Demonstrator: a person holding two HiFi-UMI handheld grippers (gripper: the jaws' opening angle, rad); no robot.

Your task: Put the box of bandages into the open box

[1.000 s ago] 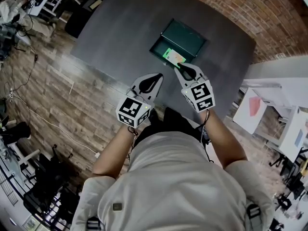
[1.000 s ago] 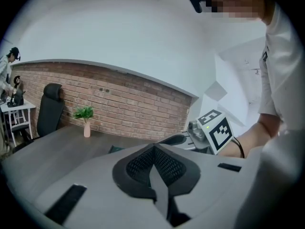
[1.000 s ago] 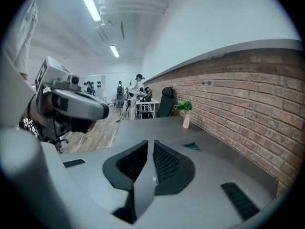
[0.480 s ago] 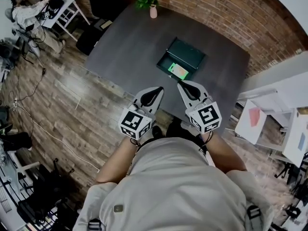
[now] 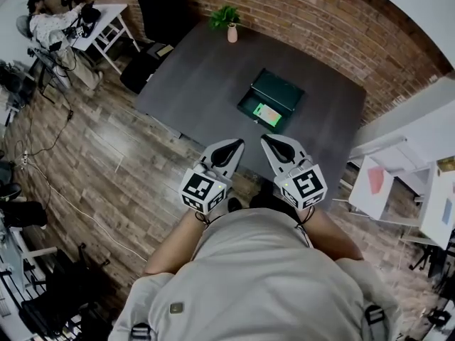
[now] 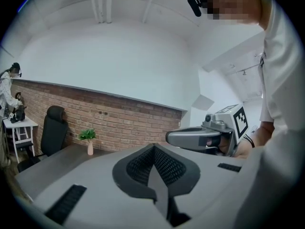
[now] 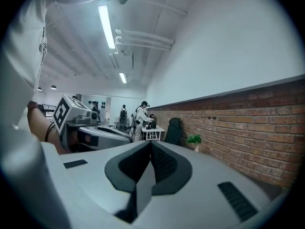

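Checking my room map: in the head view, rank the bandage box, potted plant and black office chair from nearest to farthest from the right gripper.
1. Bandage box, in the open green box ahead of the right gripper.
2. Potted plant, at the table far edge.
3. Black office chair, beyond the table, left.

Nothing readable is turning up anywhere. The box of bandages is showing print too small to make out, and the cubes on the left gripper and right gripper are just wearing black-and-white square markers.
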